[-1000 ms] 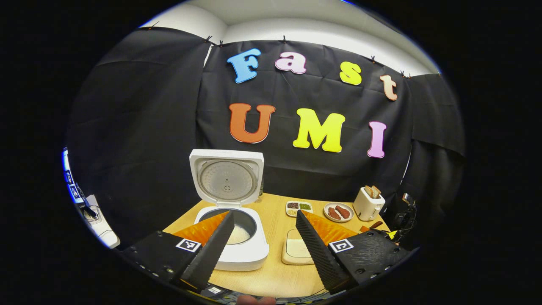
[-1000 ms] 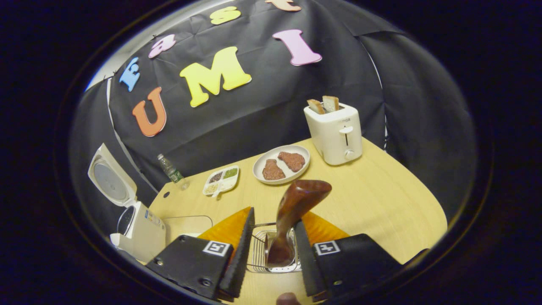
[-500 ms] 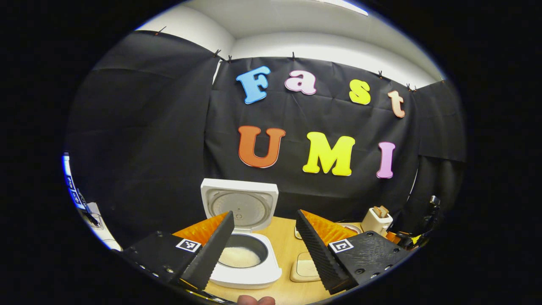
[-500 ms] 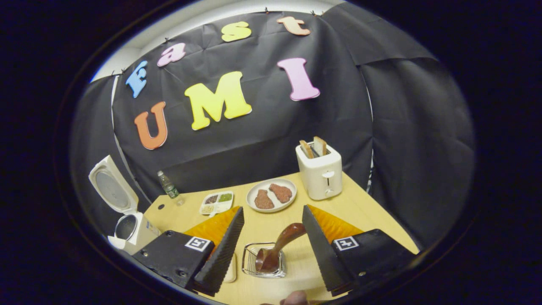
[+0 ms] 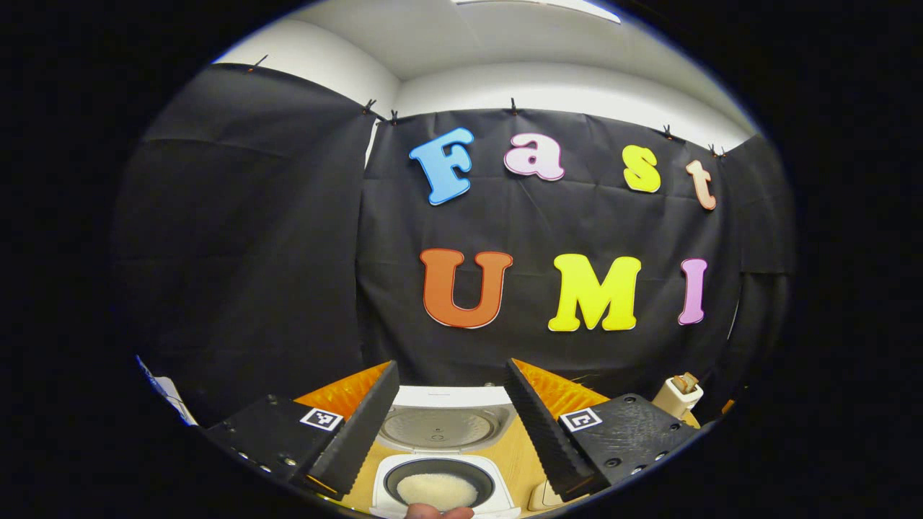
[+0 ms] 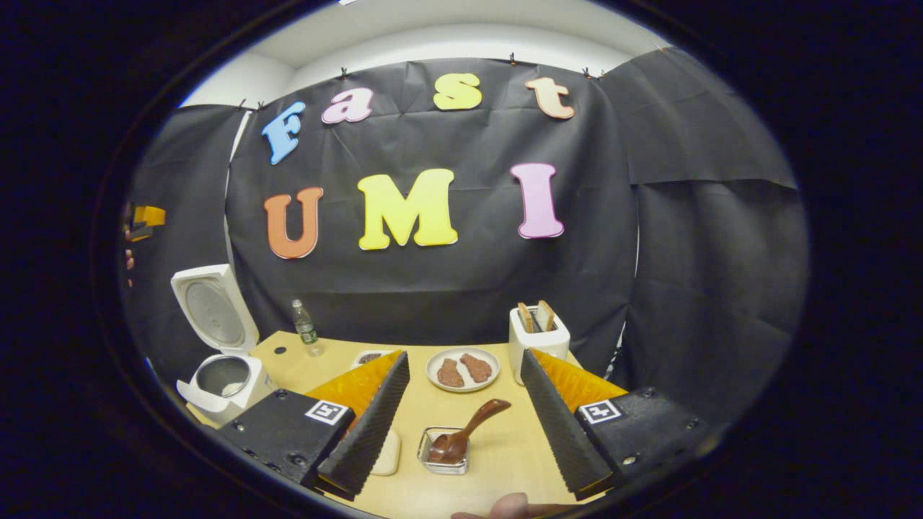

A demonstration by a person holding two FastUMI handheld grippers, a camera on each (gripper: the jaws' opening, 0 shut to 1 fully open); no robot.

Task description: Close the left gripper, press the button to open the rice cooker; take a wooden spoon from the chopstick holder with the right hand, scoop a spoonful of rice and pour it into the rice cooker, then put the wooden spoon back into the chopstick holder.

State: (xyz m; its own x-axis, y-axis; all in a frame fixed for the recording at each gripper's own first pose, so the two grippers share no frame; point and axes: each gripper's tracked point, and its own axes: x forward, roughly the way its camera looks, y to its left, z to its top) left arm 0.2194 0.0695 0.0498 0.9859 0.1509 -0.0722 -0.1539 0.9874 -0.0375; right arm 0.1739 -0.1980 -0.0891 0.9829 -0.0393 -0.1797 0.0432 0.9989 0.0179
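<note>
While wooden spoon (image 6: pixel 465 434) leans in chopstick holder (image 6: pixel 443 461), toaster (image 6: pixel 537 339), plate (image 6: pixel 462 370) behind.

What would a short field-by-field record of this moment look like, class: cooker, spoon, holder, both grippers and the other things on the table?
rice cooker: lid up, white rice in the pot
wooden spoon: in the holder, handle leaning out to the upper right
chopstick holder: small wire basket on the table
right gripper: open, above and apart from the spoon
left gripper: open, holding nothing, over the cooker
plate: two brown pieces on it
toaster: two bread slices standing in it
bottle: upright, near the booth wall
</note>
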